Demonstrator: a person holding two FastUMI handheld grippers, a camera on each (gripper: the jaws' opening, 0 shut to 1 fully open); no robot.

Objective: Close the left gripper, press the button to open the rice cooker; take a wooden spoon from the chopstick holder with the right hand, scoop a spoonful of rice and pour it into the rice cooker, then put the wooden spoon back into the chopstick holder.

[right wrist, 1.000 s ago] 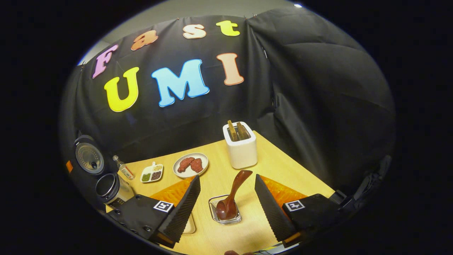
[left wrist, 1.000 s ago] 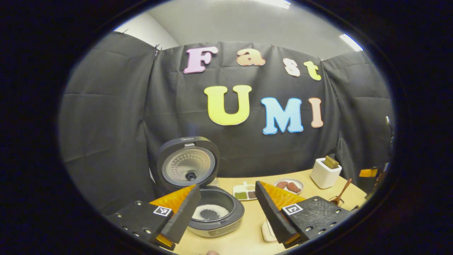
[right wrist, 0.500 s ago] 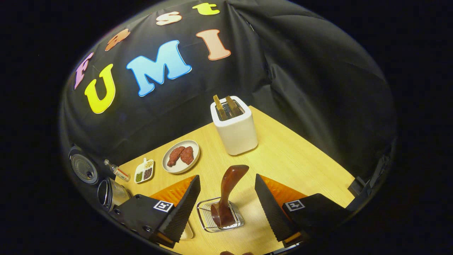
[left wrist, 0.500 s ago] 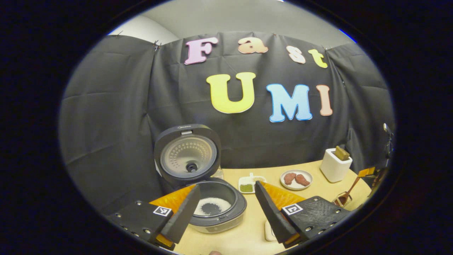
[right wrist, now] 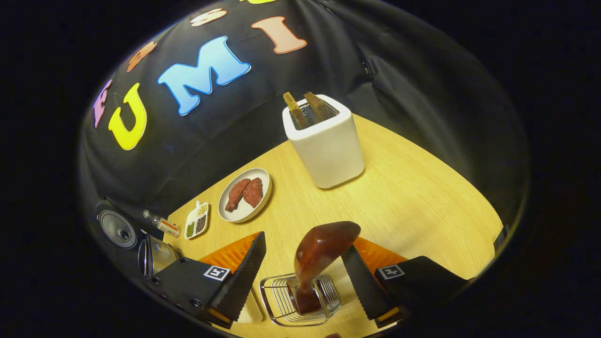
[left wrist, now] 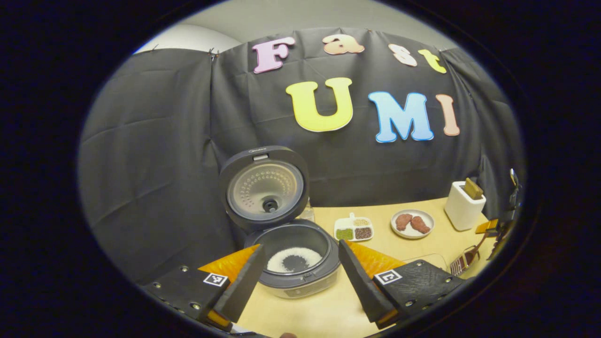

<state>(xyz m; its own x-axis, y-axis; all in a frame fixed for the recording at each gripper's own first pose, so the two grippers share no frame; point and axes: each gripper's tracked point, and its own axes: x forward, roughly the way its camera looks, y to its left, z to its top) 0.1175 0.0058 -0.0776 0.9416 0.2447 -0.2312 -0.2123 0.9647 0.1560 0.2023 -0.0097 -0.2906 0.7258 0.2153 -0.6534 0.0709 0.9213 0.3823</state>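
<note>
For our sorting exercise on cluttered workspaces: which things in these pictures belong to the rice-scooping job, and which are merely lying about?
Belongs to the job:
rice cooker, lid up, rice inside
wooden spoon, standing in the wire chopstick holder
right gripper, open around the spoon
left gripper, open

Just lying about:
toaster
plate of meat
divided dish of beans
small bottle

We see the right hand-held gripper point(right wrist: 300, 277) with its jaws wide apart around the wooden spoon point(right wrist: 317, 256), which stands in the wire chopstick holder point(right wrist: 281, 307) on the desk point(right wrist: 413, 197). At twelve o'clock stands a white toaster point(right wrist: 328, 148); at ten, a plate of meat point(right wrist: 244, 195); at nine, the open rice cooker point(right wrist: 150, 251).
</note>
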